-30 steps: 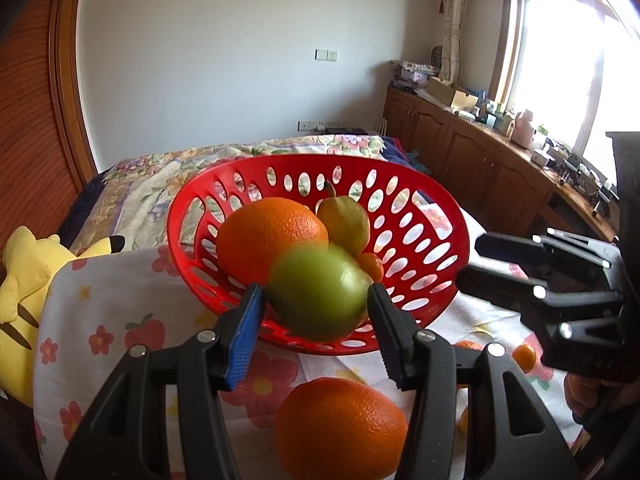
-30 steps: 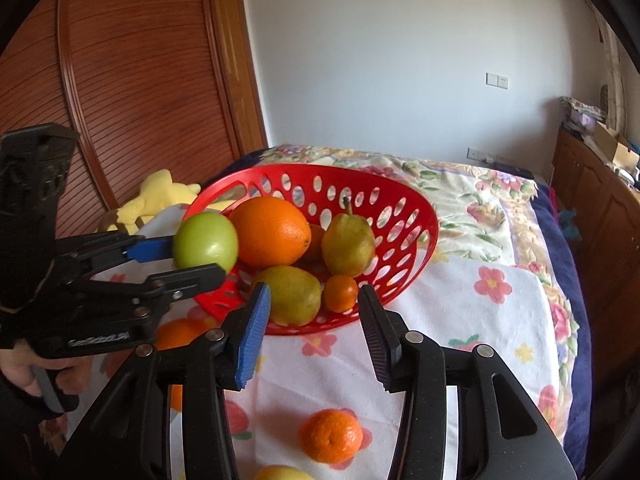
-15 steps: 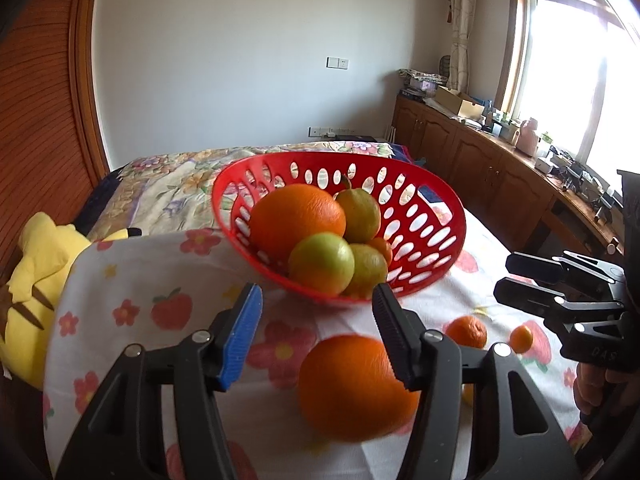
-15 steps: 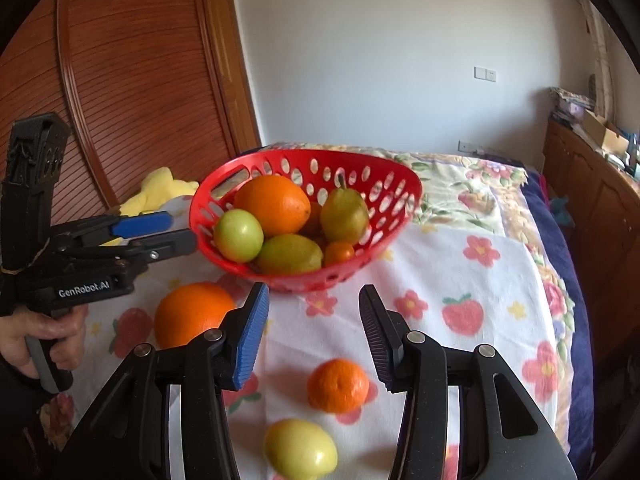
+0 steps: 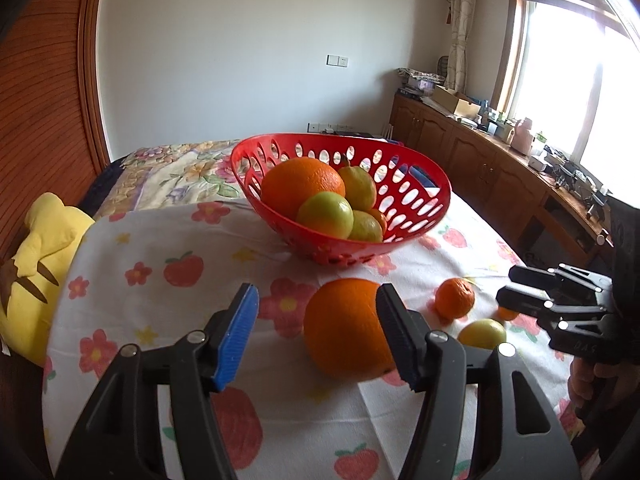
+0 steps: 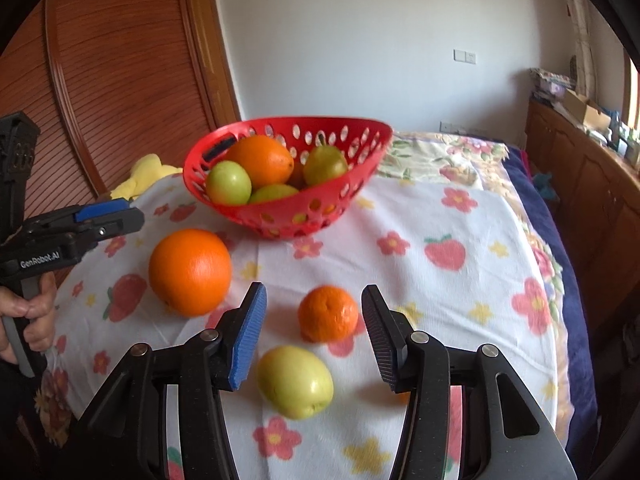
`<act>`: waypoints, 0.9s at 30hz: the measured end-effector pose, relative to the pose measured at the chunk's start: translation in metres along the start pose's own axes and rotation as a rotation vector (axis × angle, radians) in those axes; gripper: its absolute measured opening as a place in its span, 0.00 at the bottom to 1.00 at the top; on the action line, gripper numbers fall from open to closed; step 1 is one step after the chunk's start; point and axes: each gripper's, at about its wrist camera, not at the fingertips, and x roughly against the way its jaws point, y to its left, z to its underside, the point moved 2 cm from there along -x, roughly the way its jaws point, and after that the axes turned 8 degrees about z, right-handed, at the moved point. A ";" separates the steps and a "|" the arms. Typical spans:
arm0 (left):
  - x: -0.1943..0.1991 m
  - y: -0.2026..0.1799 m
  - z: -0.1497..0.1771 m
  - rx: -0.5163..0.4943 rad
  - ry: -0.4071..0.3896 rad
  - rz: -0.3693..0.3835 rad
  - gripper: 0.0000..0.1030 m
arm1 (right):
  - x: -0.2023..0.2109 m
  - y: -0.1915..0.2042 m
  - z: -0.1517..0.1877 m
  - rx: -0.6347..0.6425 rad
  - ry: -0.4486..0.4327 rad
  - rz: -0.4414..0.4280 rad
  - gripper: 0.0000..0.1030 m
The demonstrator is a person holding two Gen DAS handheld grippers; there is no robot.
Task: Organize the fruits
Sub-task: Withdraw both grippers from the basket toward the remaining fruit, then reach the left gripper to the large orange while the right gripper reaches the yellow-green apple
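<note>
A red perforated basket [image 5: 416,216] [image 6: 352,184] stands on the flowered cloth and holds a large orange [image 5: 302,186], a green apple [image 5: 325,214] and pears. A big orange [image 5: 344,328] [image 6: 190,272] lies on the cloth just ahead of my open, empty left gripper [image 5: 316,334], partly behind its right finger. A mandarin [image 6: 328,313] [image 5: 455,303] and a yellow-green apple [image 6: 295,381] [image 5: 482,334] lie between the fingers of my open, empty right gripper [image 6: 314,334].
A yellow plush toy [image 5: 44,248] lies at the cloth's left edge. A flowered bedspread [image 6: 460,156] stretches behind the basket. Wooden cabinets [image 5: 480,168] with clutter run along the right wall under the window. A tiny orange fruit [image 5: 506,313] lies by the right gripper.
The green apple left my left gripper and now lies in the basket. Both grippers pulled back and lowered toward the loose fruit on the cloth.
</note>
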 end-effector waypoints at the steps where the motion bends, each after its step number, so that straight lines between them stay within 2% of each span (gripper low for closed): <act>1: 0.001 -0.001 0.002 -0.002 0.001 0.003 0.60 | 0.000 0.002 0.004 0.006 0.005 -0.002 0.50; 9: 0.004 -0.011 0.018 -0.017 0.020 0.028 0.60 | -0.001 0.012 0.029 -0.004 0.048 -0.006 0.51; 27: 0.003 -0.017 0.032 -0.027 0.054 0.053 0.60 | -0.029 0.016 0.048 -0.019 0.133 0.026 0.59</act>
